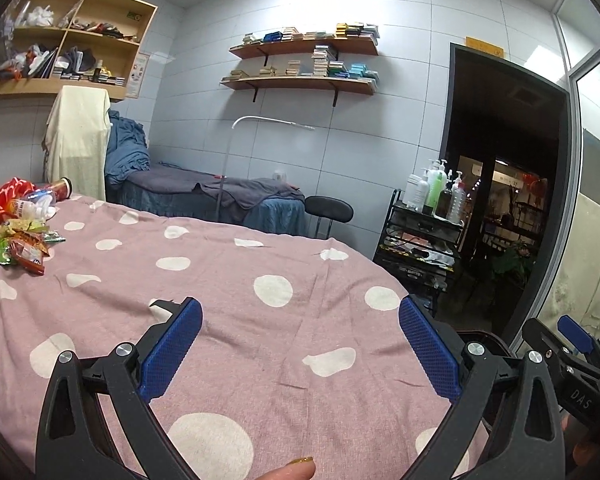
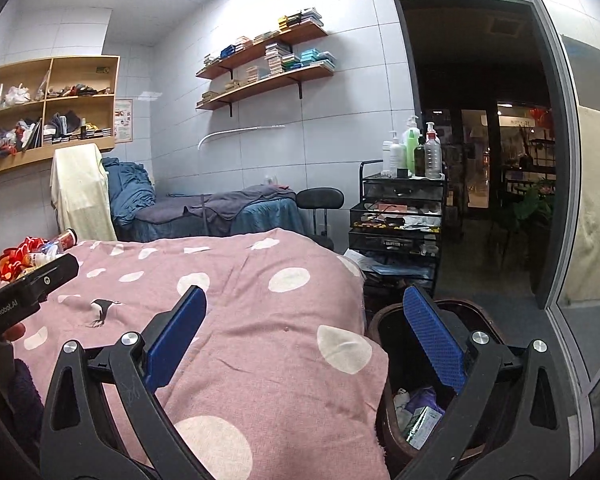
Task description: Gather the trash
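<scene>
A pile of snack wrappers [image 1: 22, 246] lies at the far left of the pink dotted bed cover [image 1: 228, 292], with a plastic bottle [image 1: 36, 204] and a red can [image 1: 62, 188] behind it. The pile also shows in the right wrist view [image 2: 32, 258]. My left gripper [image 1: 300, 344] is open and empty above the cover. My right gripper [image 2: 306, 340] is open and empty over the bed's right edge. A dark trash bin [image 2: 392, 328] with trash inside [image 2: 418, 416] stands on the floor under its right finger. The right gripper shows in the left wrist view [image 1: 572, 340].
A second bed [image 1: 220, 192] with blue sheets stands behind, next to a black stool [image 1: 328, 210]. A black cart [image 2: 400, 216] with pump bottles stands by the dark open doorway [image 2: 480, 120]. A glass partition [image 2: 588, 200] is at the right.
</scene>
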Demonstrator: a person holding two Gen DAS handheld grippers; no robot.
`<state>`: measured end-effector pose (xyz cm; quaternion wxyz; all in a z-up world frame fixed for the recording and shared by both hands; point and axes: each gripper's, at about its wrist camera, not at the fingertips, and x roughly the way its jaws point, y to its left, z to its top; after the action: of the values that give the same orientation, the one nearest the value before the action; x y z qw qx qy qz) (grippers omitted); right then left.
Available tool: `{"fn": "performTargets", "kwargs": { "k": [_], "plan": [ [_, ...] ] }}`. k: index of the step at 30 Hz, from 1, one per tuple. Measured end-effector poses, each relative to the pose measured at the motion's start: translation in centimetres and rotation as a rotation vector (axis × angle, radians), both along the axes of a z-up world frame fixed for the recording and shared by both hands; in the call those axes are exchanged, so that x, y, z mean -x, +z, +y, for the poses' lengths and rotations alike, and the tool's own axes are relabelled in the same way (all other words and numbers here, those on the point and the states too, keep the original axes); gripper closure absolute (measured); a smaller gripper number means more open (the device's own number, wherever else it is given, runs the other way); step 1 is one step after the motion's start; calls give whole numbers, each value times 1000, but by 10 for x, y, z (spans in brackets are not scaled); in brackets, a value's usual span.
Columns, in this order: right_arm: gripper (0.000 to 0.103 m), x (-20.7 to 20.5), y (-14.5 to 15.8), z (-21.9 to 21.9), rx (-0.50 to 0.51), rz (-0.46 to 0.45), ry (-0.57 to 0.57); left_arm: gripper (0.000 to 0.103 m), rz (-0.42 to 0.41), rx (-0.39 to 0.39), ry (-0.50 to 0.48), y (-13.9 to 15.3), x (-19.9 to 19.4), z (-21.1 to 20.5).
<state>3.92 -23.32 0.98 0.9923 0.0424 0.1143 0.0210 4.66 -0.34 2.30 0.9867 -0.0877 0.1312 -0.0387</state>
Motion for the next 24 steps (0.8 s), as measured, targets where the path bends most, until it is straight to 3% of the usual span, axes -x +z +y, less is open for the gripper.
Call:
{"fn": "performTargets", "kwargs": {
  "k": [24],
  "plan": [
    [6, 1, 3, -7, -24, 7, -7, 5, -23, -56, -33, 1, 10, -16]
  ]
}}
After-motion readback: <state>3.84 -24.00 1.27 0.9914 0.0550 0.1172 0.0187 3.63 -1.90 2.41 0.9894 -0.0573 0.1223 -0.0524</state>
